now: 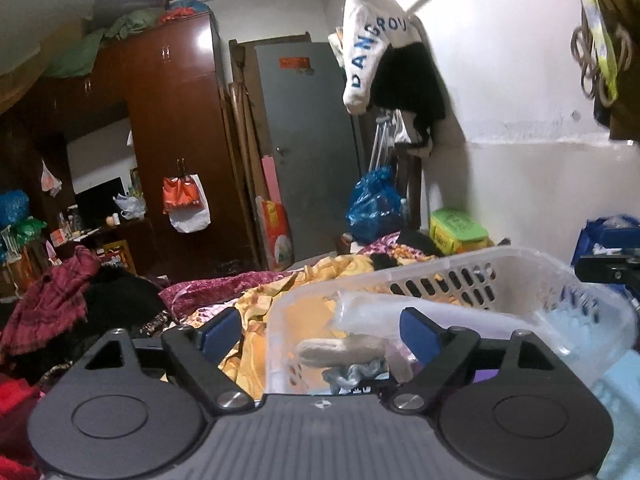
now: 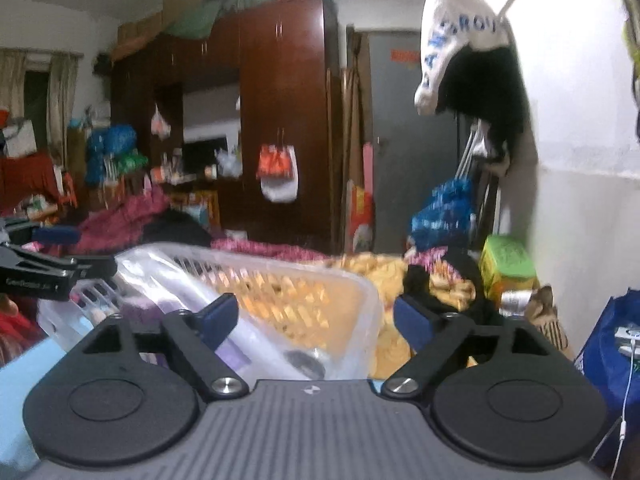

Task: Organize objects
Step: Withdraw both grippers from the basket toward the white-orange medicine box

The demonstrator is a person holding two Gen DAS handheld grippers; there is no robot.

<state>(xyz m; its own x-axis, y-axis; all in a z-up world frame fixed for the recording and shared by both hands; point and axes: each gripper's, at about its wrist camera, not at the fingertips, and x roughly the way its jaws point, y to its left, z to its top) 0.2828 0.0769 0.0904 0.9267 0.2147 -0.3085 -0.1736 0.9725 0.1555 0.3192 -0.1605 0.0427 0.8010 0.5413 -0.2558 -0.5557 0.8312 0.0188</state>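
Observation:
A translucent white plastic basket [image 1: 532,280] sits on a bed and holds a clear wrapped packet [image 1: 372,312], a beige roll [image 1: 340,352] and a grey-blue scrunchie [image 1: 356,372]. My left gripper [image 1: 320,332] is open and empty, straddling the basket's near left corner. In the right wrist view the same basket [image 2: 360,288] holds a long clear-wrapped purple item [image 2: 224,320]. My right gripper [image 2: 316,316] is open and empty at the basket's near right side. The left gripper [image 2: 60,268] shows at that view's left edge.
Yellow bedding [image 1: 256,312] and red and black clothes [image 1: 60,300] cover the bed. A green box [image 1: 458,230] and blue bags [image 1: 374,204] stand by the white wall. A dark wardrobe [image 1: 176,140] and grey door [image 1: 308,152] are behind. A blue bag [image 2: 616,360] lies right.

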